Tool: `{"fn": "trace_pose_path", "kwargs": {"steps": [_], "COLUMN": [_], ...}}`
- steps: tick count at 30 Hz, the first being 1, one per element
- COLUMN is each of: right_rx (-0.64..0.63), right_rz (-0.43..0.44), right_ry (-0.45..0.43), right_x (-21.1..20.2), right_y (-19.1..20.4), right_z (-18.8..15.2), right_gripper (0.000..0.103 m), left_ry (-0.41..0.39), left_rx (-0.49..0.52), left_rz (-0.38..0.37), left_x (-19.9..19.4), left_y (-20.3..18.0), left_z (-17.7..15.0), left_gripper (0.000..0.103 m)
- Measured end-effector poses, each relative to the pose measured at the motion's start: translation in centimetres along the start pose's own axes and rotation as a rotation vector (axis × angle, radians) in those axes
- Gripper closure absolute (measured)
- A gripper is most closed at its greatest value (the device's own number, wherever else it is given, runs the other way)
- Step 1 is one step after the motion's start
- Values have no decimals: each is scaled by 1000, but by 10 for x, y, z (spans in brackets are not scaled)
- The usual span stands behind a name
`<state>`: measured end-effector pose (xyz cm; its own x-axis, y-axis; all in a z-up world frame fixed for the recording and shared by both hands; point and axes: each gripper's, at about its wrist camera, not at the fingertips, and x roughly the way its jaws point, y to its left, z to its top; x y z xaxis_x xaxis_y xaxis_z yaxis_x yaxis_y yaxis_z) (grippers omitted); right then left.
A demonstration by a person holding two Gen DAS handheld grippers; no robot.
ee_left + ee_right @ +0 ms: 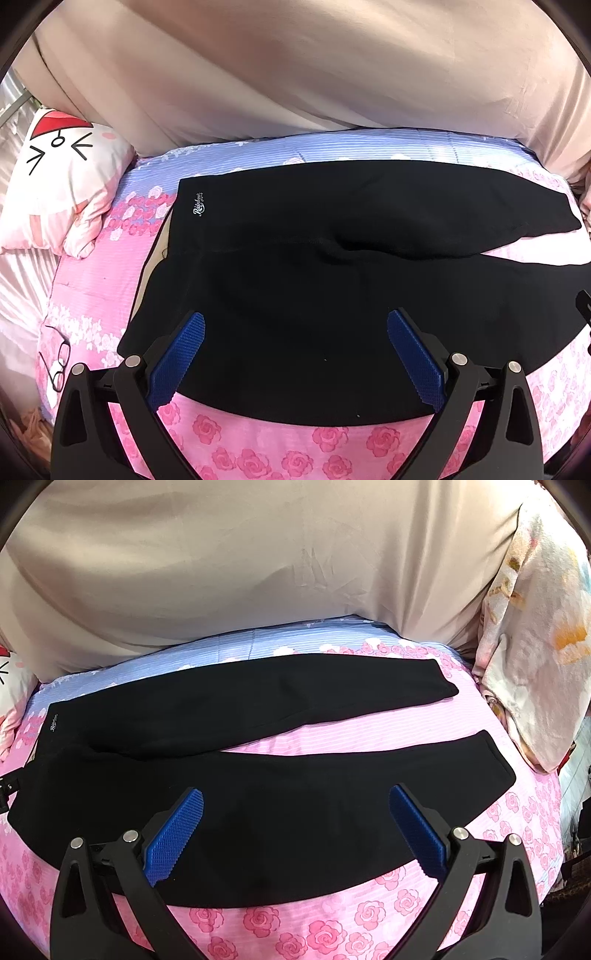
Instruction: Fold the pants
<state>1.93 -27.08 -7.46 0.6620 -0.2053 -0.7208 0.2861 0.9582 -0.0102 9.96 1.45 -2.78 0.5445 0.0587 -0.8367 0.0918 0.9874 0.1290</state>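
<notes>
Left gripper [295, 354] and right gripper [295, 830], both spread wide and holding nothing, are poised above the near leg of the black pants [258, 805]. The garment is laid flat on the rose-print bedsheet [325, 938], its long axis running left to right across both views: waistband with white logo [198, 204] at the left, nearer the left gripper; cuffs [495, 760] at the right, nearer the right gripper. The legs are seen splayed, pink sheet showing between them. Beyond the far leg [295, 686], a narrow blue-striped strip is left before the beige drape [258, 561]; a cartoon pillow [62, 177] borders the left.
</notes>
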Motion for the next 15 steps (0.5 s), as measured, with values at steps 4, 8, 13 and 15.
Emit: {"fn": "trace_pose_path", "kwargs": {"steps": [4,8,13,15], "right_rx": [5,13,24,64], "right_rz": [11,34,-12,-43], "right_ry": [22,40,30,27], "right_x": [13,44,111,137], "right_y": [-13,-44,-92,-115], "right_z": [8,36,97,115], "right_gripper": [5,5,5,5], "left_ry": [26,23,13,26], "left_rx": [-62,-106,-152,-128], "left_rz": [-7,41,127,172], "left_x": [22,59,134,172], "left_y": [28,72,138,155], "left_z": [14,47,109,129], "left_gripper": [5,5,5,5]}}
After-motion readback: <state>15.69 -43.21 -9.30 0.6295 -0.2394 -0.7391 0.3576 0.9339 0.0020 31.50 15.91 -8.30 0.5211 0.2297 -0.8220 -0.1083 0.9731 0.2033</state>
